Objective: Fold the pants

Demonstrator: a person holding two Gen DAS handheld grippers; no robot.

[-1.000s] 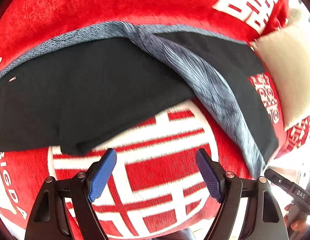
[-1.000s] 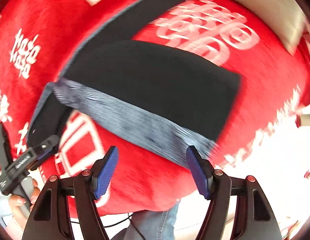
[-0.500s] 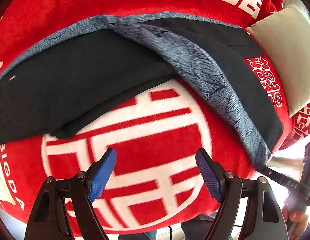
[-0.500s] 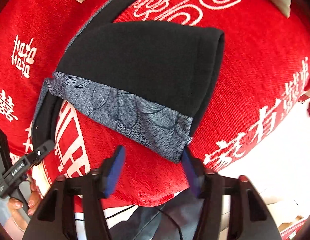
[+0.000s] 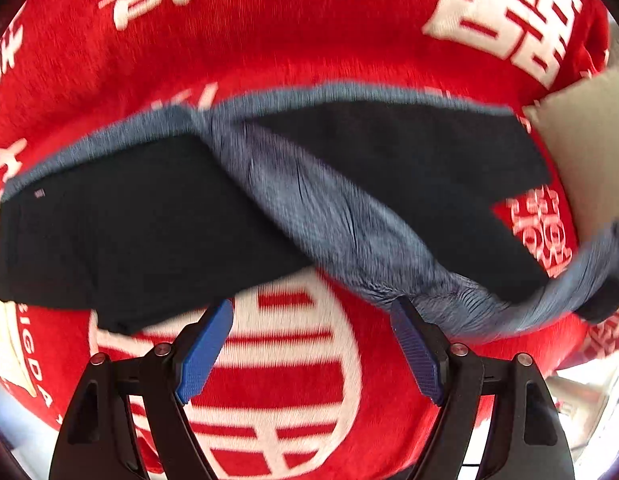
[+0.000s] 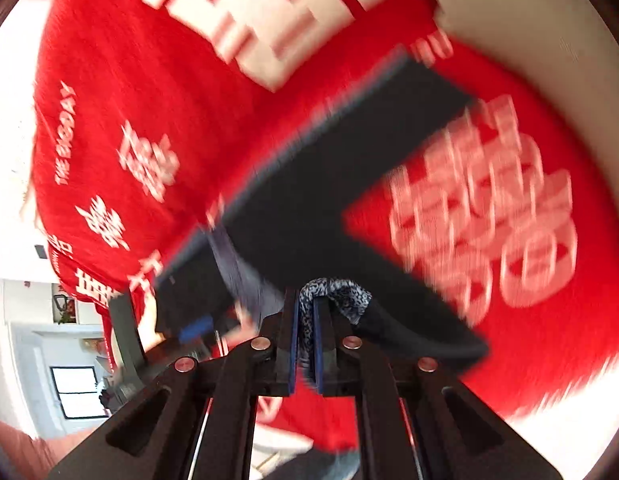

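Black pants (image 5: 149, 232) lie across a red blanket (image 5: 293, 40) printed with white characters. Their grey patterned inner waistband (image 5: 341, 232) is turned over and runs diagonally to the right. In the left wrist view my left gripper (image 5: 309, 308) hovers open just at the near edge of the pants, with only blanket between its blue pads. In the right wrist view my right gripper (image 6: 306, 300) is shut on a bunched corner of the grey waistband fabric (image 6: 341, 292). That corner is lifted off the blanket, and the black leg (image 6: 349, 184) stretches away behind it.
A cream pillow (image 5: 581, 152) lies at the far right end of the pants, also visible as a cream pillow (image 6: 529, 40) at the top right. A room with a window (image 6: 75, 392) shows past the blanket's left edge.
My right gripper went from open to shut on the grey waistband corner and raised it. The left gripper moved up to the pants' near edge, still open.
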